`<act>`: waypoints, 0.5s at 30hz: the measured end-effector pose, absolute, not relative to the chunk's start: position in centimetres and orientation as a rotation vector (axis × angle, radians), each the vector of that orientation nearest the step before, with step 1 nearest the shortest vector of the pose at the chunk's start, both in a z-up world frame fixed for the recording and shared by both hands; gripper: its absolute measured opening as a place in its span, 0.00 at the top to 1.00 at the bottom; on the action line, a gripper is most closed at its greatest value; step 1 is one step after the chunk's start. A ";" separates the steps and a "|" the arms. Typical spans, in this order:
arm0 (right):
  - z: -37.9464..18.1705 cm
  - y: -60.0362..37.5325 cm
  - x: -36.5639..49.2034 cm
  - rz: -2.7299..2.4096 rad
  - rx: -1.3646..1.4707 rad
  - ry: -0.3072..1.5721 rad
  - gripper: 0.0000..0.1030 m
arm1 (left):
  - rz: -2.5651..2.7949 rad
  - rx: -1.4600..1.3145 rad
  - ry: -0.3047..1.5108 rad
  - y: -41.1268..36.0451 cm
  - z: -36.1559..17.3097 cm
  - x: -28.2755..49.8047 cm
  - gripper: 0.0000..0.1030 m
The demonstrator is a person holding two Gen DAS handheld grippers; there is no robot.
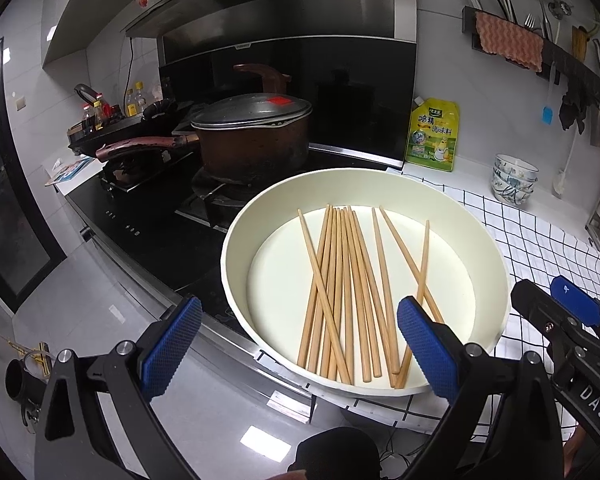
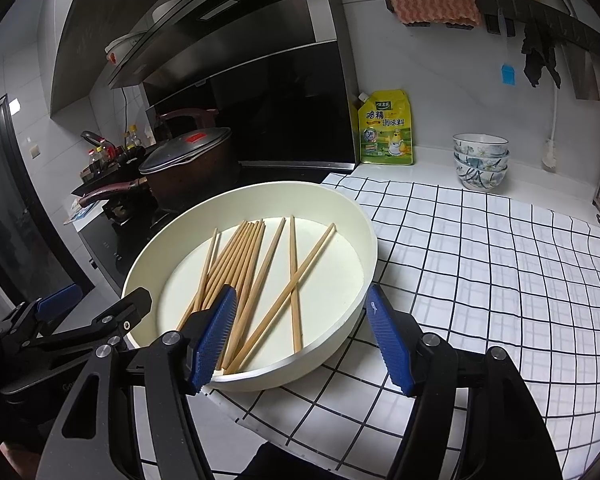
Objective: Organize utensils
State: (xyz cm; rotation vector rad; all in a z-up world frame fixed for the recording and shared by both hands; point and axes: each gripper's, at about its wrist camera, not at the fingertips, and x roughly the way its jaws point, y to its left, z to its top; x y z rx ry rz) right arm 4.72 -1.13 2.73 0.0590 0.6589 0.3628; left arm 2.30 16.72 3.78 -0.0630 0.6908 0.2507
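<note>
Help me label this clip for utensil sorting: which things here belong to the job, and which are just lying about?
Part of the job:
- chopsticks, loose and crossed
- white pan holding them
- left tongs and right tongs, both open, holding nothing

Just lying about:
- lidded pot on the stove
- yellow seasoning pouch
- stacked bowls
- checked cloth

Both views are lit dimly and evenly from above. A bright patch of glare is seen on the grey floor (image 1: 266, 442) below the left claw (image 1: 300, 340). Straight lines are bent strongly toward the edges, and the corners are darkened. The centre is rendered sharp.
</note>
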 end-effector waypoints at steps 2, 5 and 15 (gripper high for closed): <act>2.7 -1.1 4.7 0.364 0.058 0.660 0.37 | 0.254 -0.066 0.691 16.8 3.8 2.3 0.06; 2.8 -0.9 4.5 0.365 0.057 0.659 0.37 | 0.252 -0.070 0.692 16.8 3.8 2.3 0.06; 2.8 -0.9 4.4 0.364 0.058 0.658 0.37 | 0.255 -0.075 0.690 16.8 3.8 2.2 0.06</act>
